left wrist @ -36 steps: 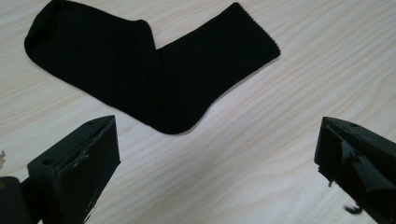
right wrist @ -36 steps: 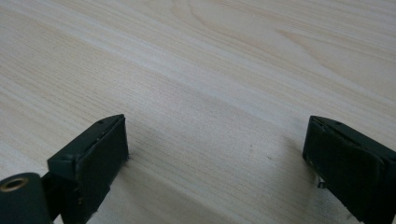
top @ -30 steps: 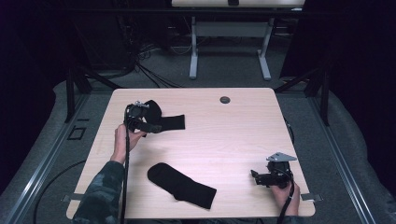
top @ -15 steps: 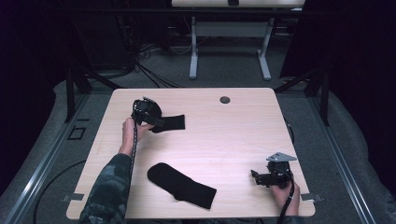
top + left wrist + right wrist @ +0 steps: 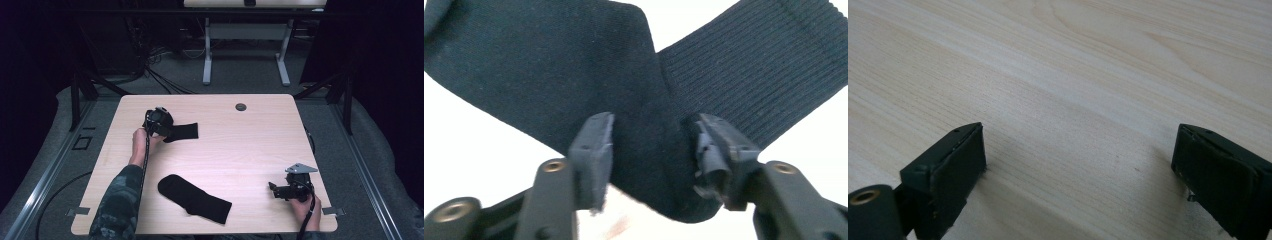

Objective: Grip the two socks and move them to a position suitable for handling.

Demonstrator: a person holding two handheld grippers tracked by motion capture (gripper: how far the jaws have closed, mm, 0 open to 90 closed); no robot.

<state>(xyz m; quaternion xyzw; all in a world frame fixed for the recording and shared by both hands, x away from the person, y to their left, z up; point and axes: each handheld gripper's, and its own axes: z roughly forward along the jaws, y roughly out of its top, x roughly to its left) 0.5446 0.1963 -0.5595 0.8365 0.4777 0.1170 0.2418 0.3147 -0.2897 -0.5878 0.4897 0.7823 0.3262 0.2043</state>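
Two black socks lie on the pale wooden table (image 5: 250,145). One sock (image 5: 184,131) is at the far left, bent at the heel, its ribbed cuff (image 5: 769,60) crossing the foot part. My left gripper (image 5: 159,121) is down on that sock's left end. Its jaws are open (image 5: 654,145), one on each side of the bend, with fabric between them. The other sock (image 5: 195,197) lies flat near the front edge. My right gripper (image 5: 275,189) rests at the front right, open wide (image 5: 1078,165) over bare wood (image 5: 1073,60).
A small dark round grommet (image 5: 241,106) sits near the table's far edge. Beyond the table stand a white desk frame (image 5: 245,55) and cables on the grey floor. Bare wood lies between the two socks and the right gripper.
My left hand has reached a little farther forward and to the right, bringing its gripper onto the far sock. The right gripper and the near sock have not moved.
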